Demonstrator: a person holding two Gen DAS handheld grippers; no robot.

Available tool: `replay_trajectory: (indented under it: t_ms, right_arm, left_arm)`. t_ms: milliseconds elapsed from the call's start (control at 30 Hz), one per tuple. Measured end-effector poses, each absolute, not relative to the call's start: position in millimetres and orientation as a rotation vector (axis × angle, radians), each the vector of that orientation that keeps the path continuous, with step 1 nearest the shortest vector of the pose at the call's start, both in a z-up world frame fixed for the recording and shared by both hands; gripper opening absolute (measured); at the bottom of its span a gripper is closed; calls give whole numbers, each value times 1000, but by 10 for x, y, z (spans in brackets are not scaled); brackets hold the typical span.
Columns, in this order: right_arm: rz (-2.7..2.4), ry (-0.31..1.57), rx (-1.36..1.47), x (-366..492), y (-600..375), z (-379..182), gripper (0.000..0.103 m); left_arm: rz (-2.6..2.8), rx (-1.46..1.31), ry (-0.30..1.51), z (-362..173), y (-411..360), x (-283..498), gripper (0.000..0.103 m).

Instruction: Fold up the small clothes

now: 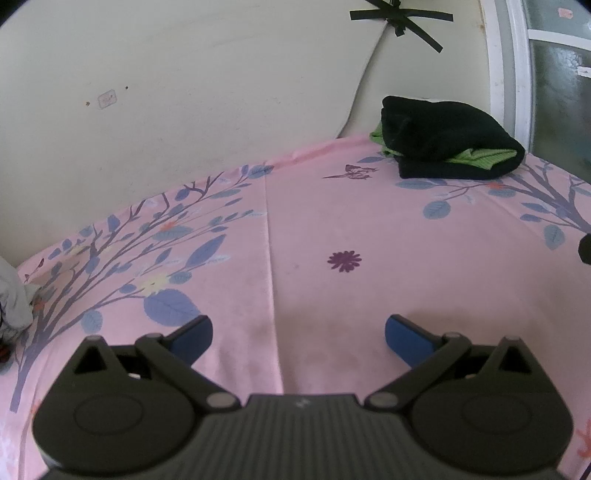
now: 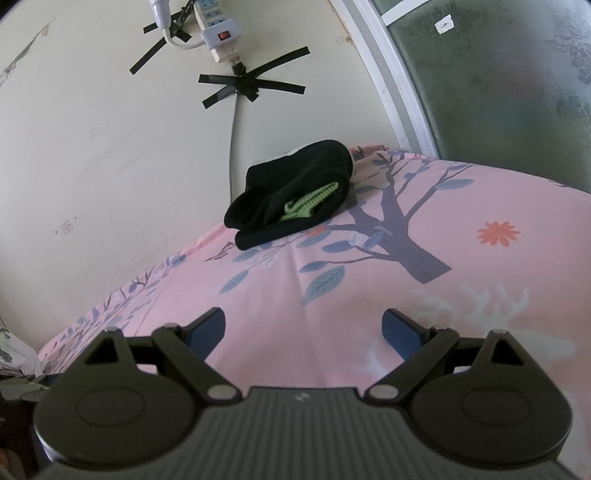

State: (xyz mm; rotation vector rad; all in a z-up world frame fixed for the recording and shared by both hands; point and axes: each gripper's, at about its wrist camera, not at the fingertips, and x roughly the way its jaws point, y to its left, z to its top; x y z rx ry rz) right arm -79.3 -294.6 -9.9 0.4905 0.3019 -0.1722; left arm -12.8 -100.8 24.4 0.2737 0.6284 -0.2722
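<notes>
Left wrist view: left tongs (image 1: 298, 332) spread wide, nothing between the blue pads (image 1: 194, 334), hovering over bare pink bedsheet (image 1: 314, 221) at lower centre. Folded black garment (image 1: 448, 142) with a green piece (image 1: 480, 157) tucked in sits upper right, against the wall (image 1: 184, 92) near the window frame (image 1: 517, 74), well apart from the tongs. Pale grey-white cloth (image 1: 13, 299) at the far left edge, mostly cut off; my guess is that's the unfolded stock, can't confirm. Dark blob at right edge, can't tell what it is.

Risks from here: sheet has a crease (image 1: 271, 258) running down the middle. If the next piece gets laid across it, the fold could come out skewed. Reaching left for the pale cloth is near-blind from this camera, so a pinch could catch the sheet along with it.

Right wrist view: right tongs (image 2: 303, 332) also wide apart and empty, over the sheet at lower centre. Black bundle is upper centre, at the far bed edge by the wall. Power strip (image 2: 214, 26) and cable (image 2: 233, 147) taped to the wall just behind it.

Risks: bundle looks loosely stacked, green part poking out at its open side. Dropping another piece on top, or nudging it, could tip it open or push it off the far edge. A high reach toward the stack could also snag the cable.
</notes>
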Motion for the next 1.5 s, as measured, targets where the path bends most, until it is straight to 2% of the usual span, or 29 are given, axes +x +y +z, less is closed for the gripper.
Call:
replay_trajectory:
  t_ms: [1500]
  right_arm:
    - [-179,288,472,-827,-2919,-87,89]
  left_arm:
    - [-274,274,630,243,-1002,-121,103]
